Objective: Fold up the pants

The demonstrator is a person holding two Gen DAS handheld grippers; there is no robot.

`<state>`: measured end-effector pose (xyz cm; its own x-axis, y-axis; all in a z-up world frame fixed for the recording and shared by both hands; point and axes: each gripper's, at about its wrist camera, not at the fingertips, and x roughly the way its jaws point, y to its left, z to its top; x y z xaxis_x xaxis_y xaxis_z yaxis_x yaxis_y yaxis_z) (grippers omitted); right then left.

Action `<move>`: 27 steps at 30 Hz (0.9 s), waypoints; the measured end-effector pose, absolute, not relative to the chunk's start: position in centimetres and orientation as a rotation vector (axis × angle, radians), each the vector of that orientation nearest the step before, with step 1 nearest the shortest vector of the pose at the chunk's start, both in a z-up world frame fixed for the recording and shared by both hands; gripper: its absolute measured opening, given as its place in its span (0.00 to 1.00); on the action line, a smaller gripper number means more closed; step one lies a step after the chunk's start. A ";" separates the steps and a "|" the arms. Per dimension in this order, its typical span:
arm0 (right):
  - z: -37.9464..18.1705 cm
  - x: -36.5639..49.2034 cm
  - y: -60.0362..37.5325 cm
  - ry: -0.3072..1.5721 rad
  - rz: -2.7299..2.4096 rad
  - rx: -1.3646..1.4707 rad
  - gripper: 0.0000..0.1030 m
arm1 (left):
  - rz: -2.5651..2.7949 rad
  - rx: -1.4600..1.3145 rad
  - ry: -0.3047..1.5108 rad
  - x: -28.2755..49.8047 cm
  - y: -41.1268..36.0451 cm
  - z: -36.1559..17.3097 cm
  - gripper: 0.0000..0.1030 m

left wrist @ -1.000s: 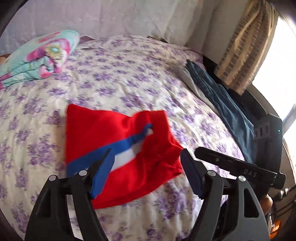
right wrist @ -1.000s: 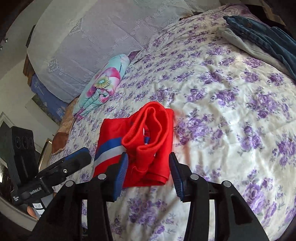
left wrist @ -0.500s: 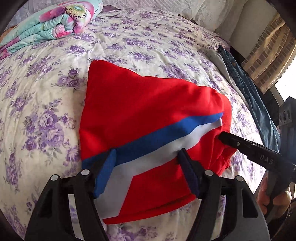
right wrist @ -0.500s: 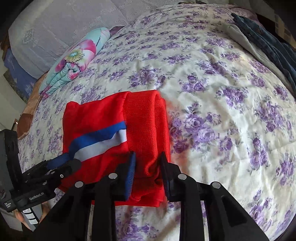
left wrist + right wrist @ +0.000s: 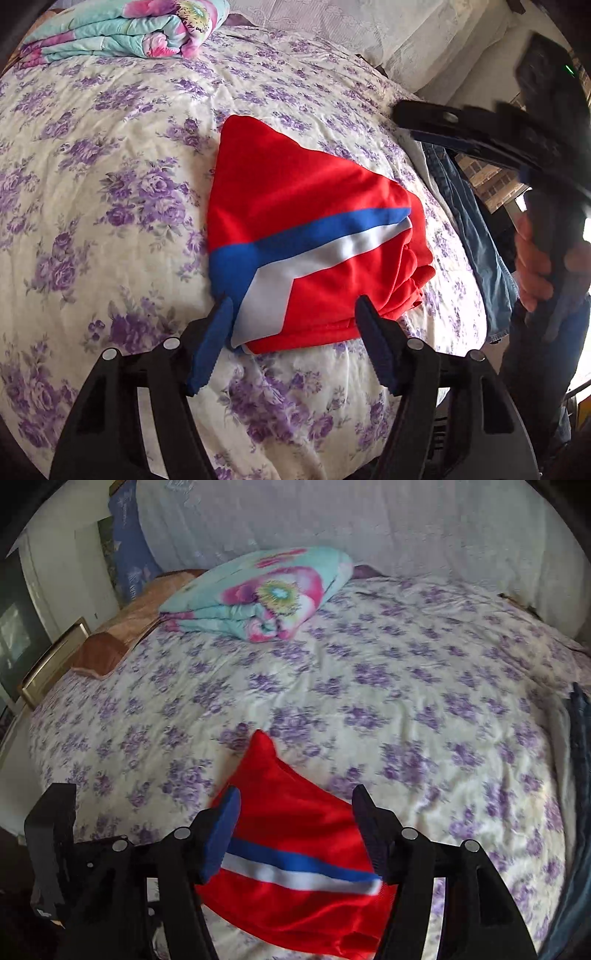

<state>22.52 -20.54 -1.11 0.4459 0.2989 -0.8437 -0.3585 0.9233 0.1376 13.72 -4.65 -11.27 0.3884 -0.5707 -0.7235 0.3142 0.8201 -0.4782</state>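
The red pants (image 5: 306, 206) with a blue and white stripe lie folded into a compact bundle on the floral bed. They also show in the right wrist view (image 5: 295, 849). My left gripper (image 5: 295, 314) is open and empty, its fingers at the near edge of the bundle. My right gripper (image 5: 293, 808) is open and empty, raised above the bundle. In the left wrist view the right gripper (image 5: 480, 140) appears lifted at the upper right, held by a hand.
The bed sheet (image 5: 110, 184) is white with purple flowers. A folded floral blanket (image 5: 266, 594) lies at the far side. Blue jeans (image 5: 469, 221) lie along the right edge of the bed. A brown pillow (image 5: 122, 635) lies at the far left.
My right gripper has opened, let go of the red fold and lifted away. My left gripper has pulled back slightly toward the near edge of the bundle.
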 end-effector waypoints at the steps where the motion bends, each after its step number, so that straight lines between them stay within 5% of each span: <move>1: -2.2 24.2 -19.1 1.070 0.424 -0.077 0.56 | -0.573 -0.286 1.030 14.0 -4.7 -11.4 0.63; 2: -3.3 25.6 -18.0 1.102 0.429 -0.098 0.48 | -0.571 -0.290 1.031 14.4 -4.8 -11.5 0.62; 5: -6.5 29.1 -16.0 1.202 0.394 -0.148 0.45 | -0.572 -0.296 1.033 15.4 -5.1 -11.9 0.60; 7: -8.3 30.0 -15.5 1.258 0.391 -0.142 0.15 | -0.577 -0.283 1.028 15.5 -5.5 -12.0 0.60; 8: -9.0 30.2 -15.5 1.270 0.378 -0.126 0.08 | -0.579 -0.270 1.031 15.6 -5.8 -12.1 0.58; 16: -11.4 31.9 -17.0 1.301 0.395 0.004 0.10 | -0.532 -0.136 1.040 15.5 -8.2 -13.5 0.56; 18: -10.0 31.0 -18.0 1.273 0.355 -0.004 0.36 | -0.543 -0.159 1.050 15.6 -7.9 -13.3 0.56; 19: -8.7 30.1 -18.6 1.238 0.356 -0.006 0.40 | -0.551 -0.173 1.055 15.7 -7.7 -13.2 0.56; 25: -3.6 23.3 -24.4 1.099 0.278 -0.011 0.37 | -0.548 -0.245 1.062 15.6 -4.9 -11.0 0.55; 27: -4.1 22.5 -27.1 1.096 0.212 0.018 0.17 | -0.538 -0.279 1.066 15.9 -3.6 -10.4 0.55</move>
<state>22.46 -27.09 -4.07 0.4393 0.1797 -0.8802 -0.1615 0.9796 0.1194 15.86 -3.59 -10.43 0.3724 -0.5437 -0.7521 0.2817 0.8384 -0.4665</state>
